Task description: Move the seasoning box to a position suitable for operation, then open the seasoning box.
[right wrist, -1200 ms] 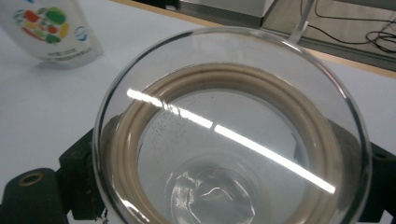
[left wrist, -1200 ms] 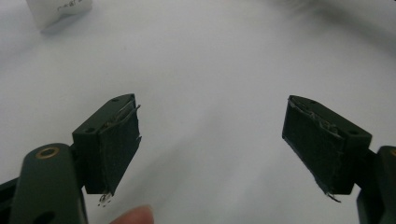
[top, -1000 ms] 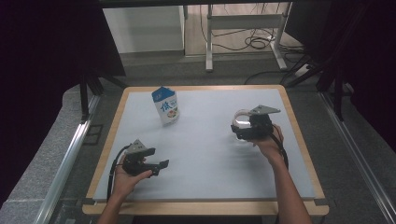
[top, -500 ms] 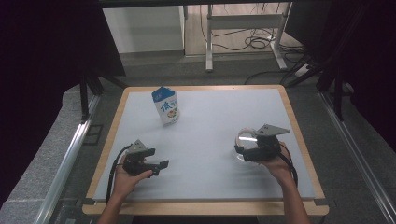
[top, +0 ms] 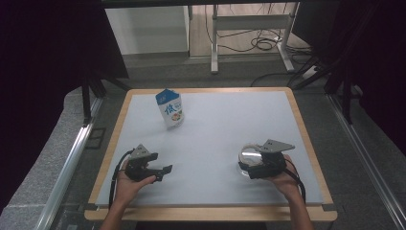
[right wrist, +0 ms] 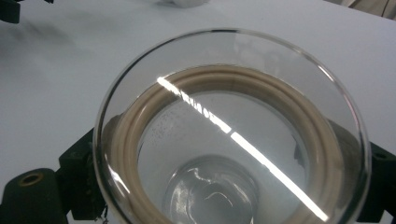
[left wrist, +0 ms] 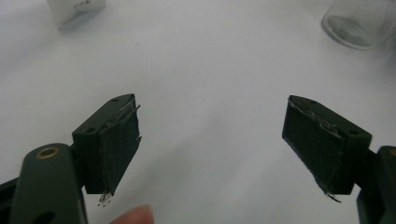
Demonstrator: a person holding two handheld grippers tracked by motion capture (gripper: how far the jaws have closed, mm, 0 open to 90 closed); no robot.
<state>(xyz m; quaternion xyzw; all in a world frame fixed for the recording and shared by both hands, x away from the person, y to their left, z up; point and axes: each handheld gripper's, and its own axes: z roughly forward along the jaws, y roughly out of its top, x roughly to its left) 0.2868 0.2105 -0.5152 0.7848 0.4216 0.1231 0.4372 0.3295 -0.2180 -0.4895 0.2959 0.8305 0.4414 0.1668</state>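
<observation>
The right gripper (top: 246, 167) clamps its black jaws on either side of a clear glass lid (right wrist: 231, 135) ringed with a beige seal, holding it low over the near right part of the white table (top: 225, 129). The left gripper (left wrist: 212, 144) rests near the front left with its jaws spread wide and nothing between them. Farther back stands a blue-and-white carton (top: 170, 108), its top closed, its contents hidden, well apart from both grippers.
</observation>
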